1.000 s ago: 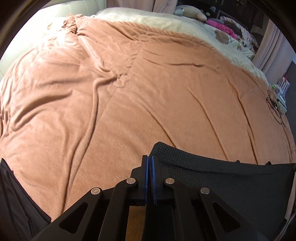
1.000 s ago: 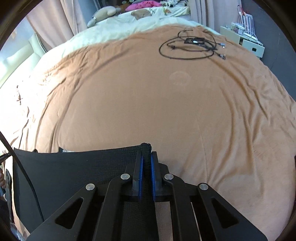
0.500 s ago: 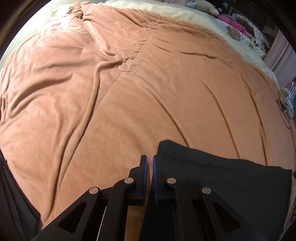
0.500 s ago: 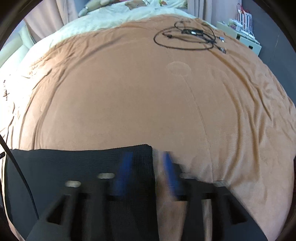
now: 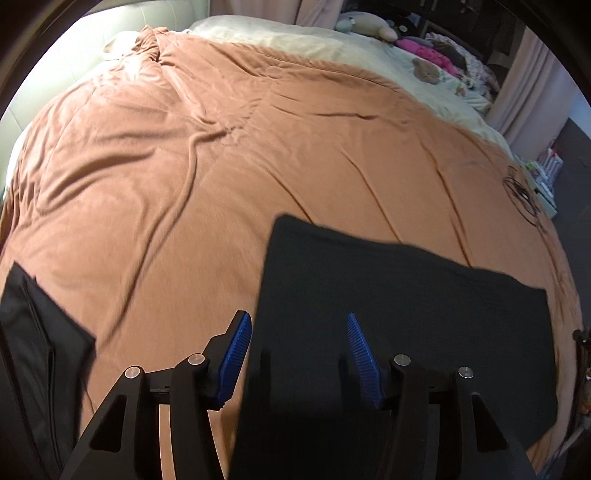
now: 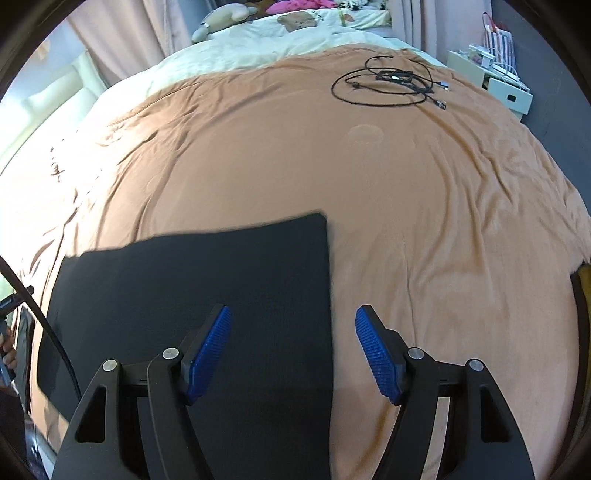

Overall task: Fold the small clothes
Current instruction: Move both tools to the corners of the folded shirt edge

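Your left gripper and right gripper are black, with ribbed blue pads (silver screws just behind).

My cloth is black all over, with no pattern. It lies on a brown-orange blanket, plain too. My left tongs are black with bright blue ridged pads. My right tongs are the same, black with blue pads. Far off, the sheet is pale cream. A black cable curls on the blanket. Something pink lies at the far end.
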The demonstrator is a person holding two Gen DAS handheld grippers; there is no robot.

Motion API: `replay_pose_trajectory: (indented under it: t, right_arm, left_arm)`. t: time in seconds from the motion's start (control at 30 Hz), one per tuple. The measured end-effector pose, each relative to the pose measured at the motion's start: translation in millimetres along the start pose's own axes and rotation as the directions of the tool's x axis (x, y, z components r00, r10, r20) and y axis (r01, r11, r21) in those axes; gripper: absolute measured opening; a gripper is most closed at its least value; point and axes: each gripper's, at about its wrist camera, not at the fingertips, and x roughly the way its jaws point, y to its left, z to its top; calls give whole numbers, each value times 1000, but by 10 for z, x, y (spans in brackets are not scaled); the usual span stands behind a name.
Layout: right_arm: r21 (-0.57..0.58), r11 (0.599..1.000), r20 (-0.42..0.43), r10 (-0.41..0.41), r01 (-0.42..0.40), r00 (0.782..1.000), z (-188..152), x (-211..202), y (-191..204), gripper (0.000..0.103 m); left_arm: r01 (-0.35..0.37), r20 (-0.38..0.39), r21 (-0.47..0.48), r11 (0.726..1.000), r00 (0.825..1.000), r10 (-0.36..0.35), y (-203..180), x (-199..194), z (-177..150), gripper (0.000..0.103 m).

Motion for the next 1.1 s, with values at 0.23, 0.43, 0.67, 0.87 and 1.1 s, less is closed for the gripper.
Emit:
replay_pose_trajectory:
  t: [0.23, 0.43, 0.67, 0.87, 1.1]
  right_arm:
    - [-15, 1000, -24, -17, 17, 1000, -562, -322, -30, 69]
    - [-20, 999, -27, -32, 31, 999, -1058, -556, 17, 69]
    - [-24, 997, -71, -81, 79, 994, -1518, -566, 43, 69]
    - [65, 983, -90, -166, 173, 982, -1656, -643, -225, 68]
    - [217, 975, -44, 60, -49, 997, -1849, -955, -328, 55]
  left_arm:
    - [22, -15, 24, 999, 1000, -22, -3, -231, -564, 56]
    - [42, -26, 25, 999, 999, -41, 23, -376, -1026, 56]
    - [-24, -112, -7, 1000, 993, 23, 206, -235, -1479, 56]
    - [-117, -125, -67, 991, 986, 108, 554, -317, -1577, 54]
    - [9, -71, -218, 976, 997, -25, 920, -555, -1605, 54]
